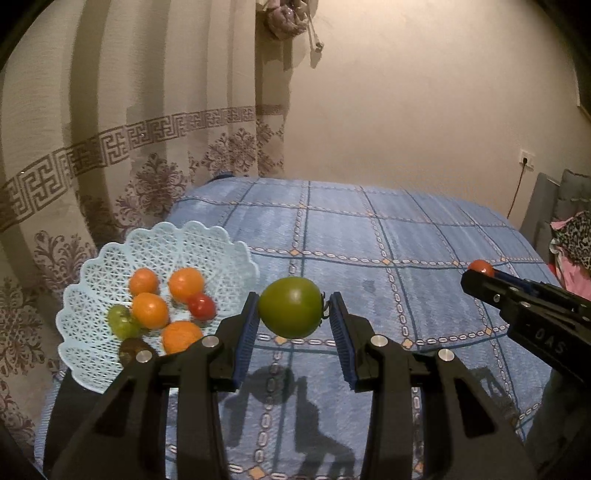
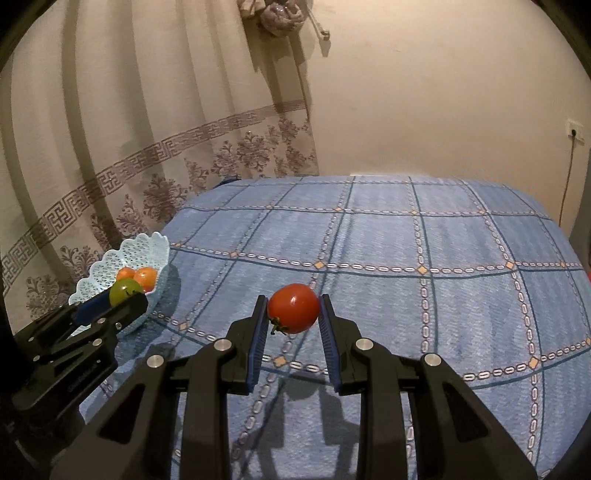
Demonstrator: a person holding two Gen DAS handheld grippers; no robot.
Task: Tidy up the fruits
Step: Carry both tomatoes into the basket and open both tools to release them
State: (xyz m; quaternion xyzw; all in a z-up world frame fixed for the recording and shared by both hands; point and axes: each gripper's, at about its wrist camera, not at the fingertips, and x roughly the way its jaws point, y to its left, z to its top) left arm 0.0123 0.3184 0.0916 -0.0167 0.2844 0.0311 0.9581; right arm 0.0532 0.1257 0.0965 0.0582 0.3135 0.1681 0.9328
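Dim, warm yellowish indoor light. Hard dark shadows of tongs thrown on blue bedspread (image 1: 406, 236) toward 6 o'clock, so source high and ahead. Small glare spot on green tomato (image 1: 290, 307), another on red tomato (image 2: 293, 308). Curtain tieback (image 2: 275, 16) shadow falls toward 5 o'clock on wall. Strong fisheye bending, black vignette at corners. Centre fairly sharp, edges soft, slight grain.
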